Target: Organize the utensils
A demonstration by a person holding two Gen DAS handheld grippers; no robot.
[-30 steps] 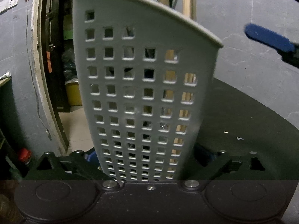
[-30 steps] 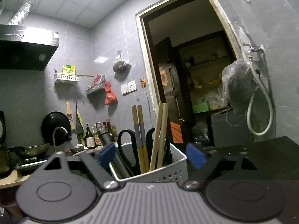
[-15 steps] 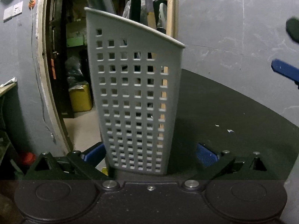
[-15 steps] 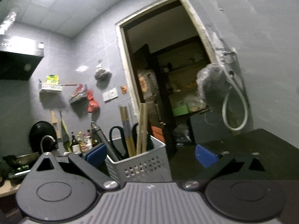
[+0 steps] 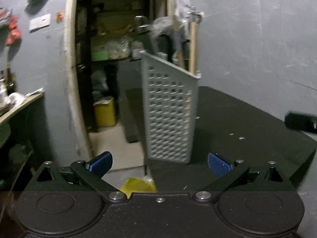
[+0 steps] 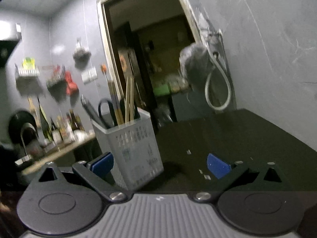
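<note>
Upright, perforated grey basket holds utensils.

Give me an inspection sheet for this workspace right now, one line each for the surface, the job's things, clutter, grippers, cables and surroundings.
Surface: dark table, a few pale crumbs.
Job's things: grey perforated basket upright near the table's edge, holding chopsticks, scissors and a dark-handled tool.
Clutter: nothing seen on the table beyond crumbs.
Grippers: left gripper and right gripper both with jaws open, nothing between the pads, both clear of the basket.
Cables: looped hose on the wall.
Surroundings: open doorway, wall racks, bottles on a counter.
</note>
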